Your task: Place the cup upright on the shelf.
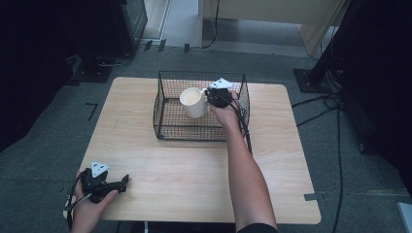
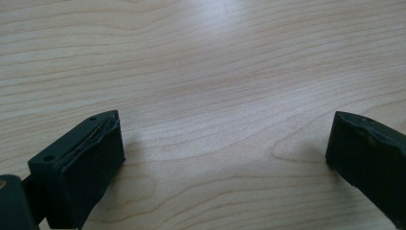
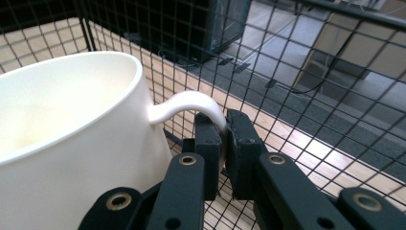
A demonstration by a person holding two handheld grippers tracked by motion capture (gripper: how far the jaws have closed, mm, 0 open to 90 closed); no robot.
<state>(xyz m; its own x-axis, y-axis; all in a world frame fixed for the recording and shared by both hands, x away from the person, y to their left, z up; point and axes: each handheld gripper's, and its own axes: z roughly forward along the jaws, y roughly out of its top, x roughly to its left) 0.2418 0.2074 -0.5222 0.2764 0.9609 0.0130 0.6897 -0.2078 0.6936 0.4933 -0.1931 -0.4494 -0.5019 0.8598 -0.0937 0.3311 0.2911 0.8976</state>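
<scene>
The wooden table [image 1: 194, 165] carries a black wire basket [image 1: 167, 124] set toward its far side, with bare tabletop between it and the person. Inside the basket is a white mug [image 1: 193, 102], open mouth up and leaning slightly; from the high view it cannot be settled whether its base rests on the basket floor or hangs just above it. The right gripper [image 3: 224, 139] is clamped on the mug's handle [image 3: 191, 103], its two jaws pinching the thin loop from either side, with the mesh wall close behind them. The left gripper [image 1: 124, 183] lies at the near left corner of the table, well apart from the basket, its jaws spread wide over bare wood and holding nothing. Principal risk, as judged: the grip is on the handle alone, well off the mug's centre of weight, so the body may swing or rotate about the pinch and slip out if the hand tilts or moves sharply. Secondary risk: the jaws and the cable [image 1: 245, 128] run close to the basket rim and mesh, so either could snag on the wire and drag the basket or jolt the mug. Minor: the left gripper offers no support.
</scene>
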